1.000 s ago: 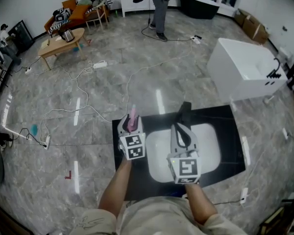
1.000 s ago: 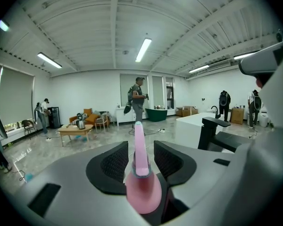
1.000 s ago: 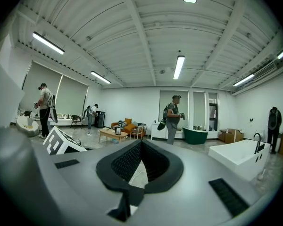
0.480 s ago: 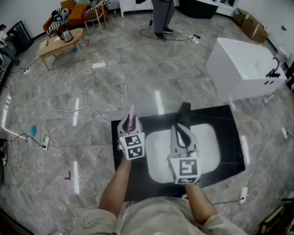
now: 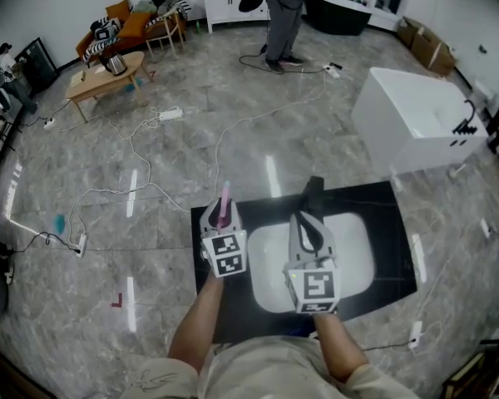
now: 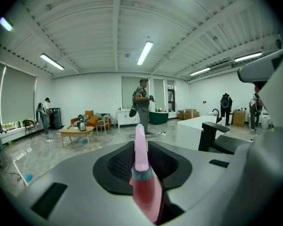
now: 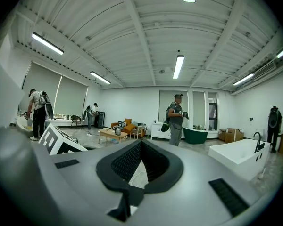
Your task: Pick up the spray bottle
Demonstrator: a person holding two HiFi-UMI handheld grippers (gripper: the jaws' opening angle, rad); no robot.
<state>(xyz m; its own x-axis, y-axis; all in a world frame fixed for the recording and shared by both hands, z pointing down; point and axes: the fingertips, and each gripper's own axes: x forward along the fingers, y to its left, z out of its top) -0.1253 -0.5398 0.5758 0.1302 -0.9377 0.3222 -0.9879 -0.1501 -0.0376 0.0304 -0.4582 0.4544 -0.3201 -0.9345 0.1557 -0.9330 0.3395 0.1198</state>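
One black bench sits right in front of the person, and everything here is placed from it. One white basin is sunk into its middle, with one dark faucet at the basin's far rim.

There are two claws over the bench. The right claw hangs above the basin's left half. Its jaws stand a narrow gap apart with nothing between them, and only the white of the basin shows through. The left claw is over the bench's left strip, just beside the basin's left rim. Its jaws are closing, and the one spray bottle stands between them, with the dark pads against its pink body on both sides.

The coming move turns on one relation. The bottle does not lie off to any side of the left claw but is already inside it. The bottle's long axis runs along the jaws, and the slim pink nozzle sticks out past the tips toward the bench's far left corner. The left hand is therefore the one on the job. The right claw is well apart from the bottle, across the basin's rim.

I cannot tell whether the bottle's base rests on the bench, because the claw hides it. Judging from the grip, what remains is a straight lift off the bench.
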